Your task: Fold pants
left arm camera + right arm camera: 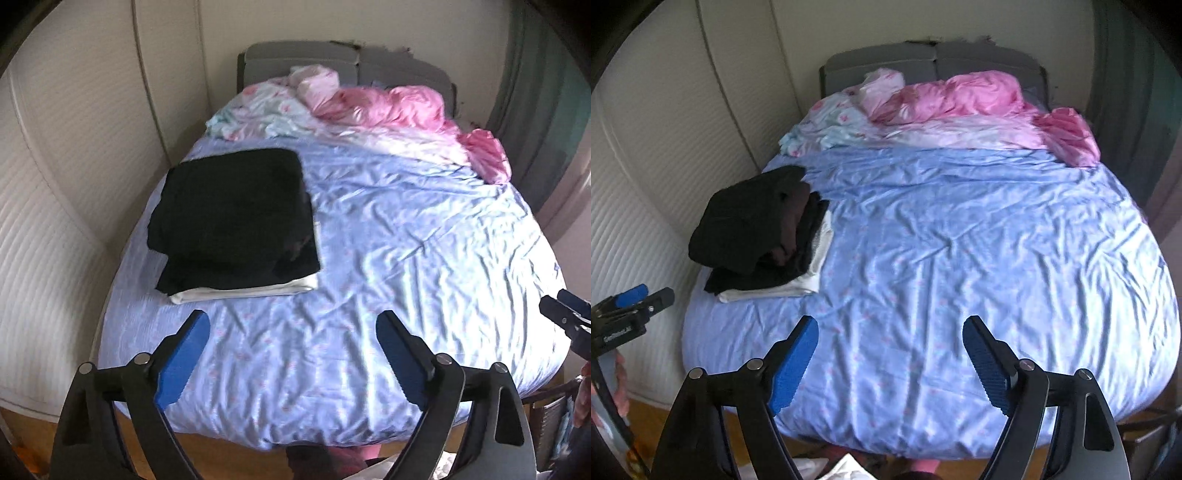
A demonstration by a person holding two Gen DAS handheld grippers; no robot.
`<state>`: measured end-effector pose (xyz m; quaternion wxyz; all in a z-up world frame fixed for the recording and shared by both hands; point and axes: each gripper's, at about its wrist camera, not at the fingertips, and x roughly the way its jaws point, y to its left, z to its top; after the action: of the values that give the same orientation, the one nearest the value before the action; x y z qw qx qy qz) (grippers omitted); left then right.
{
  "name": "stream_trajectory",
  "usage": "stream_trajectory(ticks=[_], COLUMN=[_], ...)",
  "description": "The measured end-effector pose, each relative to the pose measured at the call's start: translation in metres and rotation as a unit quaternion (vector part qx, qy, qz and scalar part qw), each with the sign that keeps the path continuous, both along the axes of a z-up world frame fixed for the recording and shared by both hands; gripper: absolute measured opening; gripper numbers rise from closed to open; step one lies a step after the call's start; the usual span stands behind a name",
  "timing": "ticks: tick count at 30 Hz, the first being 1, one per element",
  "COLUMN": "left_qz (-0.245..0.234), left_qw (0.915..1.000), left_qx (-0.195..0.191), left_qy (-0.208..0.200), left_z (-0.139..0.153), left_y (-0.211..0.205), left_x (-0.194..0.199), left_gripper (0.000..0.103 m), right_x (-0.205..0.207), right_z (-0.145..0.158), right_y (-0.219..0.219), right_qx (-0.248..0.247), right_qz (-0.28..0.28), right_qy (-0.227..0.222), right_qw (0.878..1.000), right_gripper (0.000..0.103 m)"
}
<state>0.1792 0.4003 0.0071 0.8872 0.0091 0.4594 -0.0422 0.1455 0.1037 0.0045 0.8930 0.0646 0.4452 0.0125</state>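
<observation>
A stack of folded dark garments (236, 218) lies on the left side of the bed on a folded white garment (255, 290). It also shows in the right wrist view (761, 229). My left gripper (291, 328) is open and empty, held above the foot of the bed, near side of the stack. My right gripper (890, 332) is open and empty above the foot of the bed, to the right of the stack. The right gripper's tip shows at the edge of the left wrist view (565, 310). The left gripper shows in the right wrist view (631, 299).
The bed has a wrinkled light blue sheet (960, 258). A crumpled pink duvet (979, 99) and pale floral bedding (827, 122) lie at the grey headboard (923, 55). A white wardrobe (55, 221) stands left of the bed. White fabric (846, 467) lies on the wooden floor below.
</observation>
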Motion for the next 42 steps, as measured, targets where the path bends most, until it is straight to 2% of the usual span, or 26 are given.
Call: stream_trajectory(ticks=[6, 15, 25, 42], left_qz=[-0.007, -0.018, -0.018, -0.030], left_qw=[0.9998, 0.9987, 0.9978, 0.9969], left_qx=[0.000, -0.005, -0.009, 0.001], left_qy=[-0.016, -0.047, -0.063, -0.072], left_z=[0.019, 0.045, 0.055, 0.059], left_y=[-0.037, -0.075, -0.095, -0.109], left_x=[-0.033, -0.061, -0.079, -0.085], left_gripper=[0.098, 0.101, 0.103, 0.103], right_x=[-0.038, -0.070, -0.086, -0.094], right_z=[0.017, 0.030, 0.038, 0.045], right_y=[-0.034, -0.055, -0.071, -0.074], right_qx=[0.000, 0.000, -0.002, -0.002], right_qz=[-0.018, -0.013, -0.012, -0.011], right_qy=[-0.018, -0.032, -0.048, -0.059], right_qw=[1.000, 0.999, 0.999, 0.998], right_gripper=[0.082, 0.082, 0.082, 0.082])
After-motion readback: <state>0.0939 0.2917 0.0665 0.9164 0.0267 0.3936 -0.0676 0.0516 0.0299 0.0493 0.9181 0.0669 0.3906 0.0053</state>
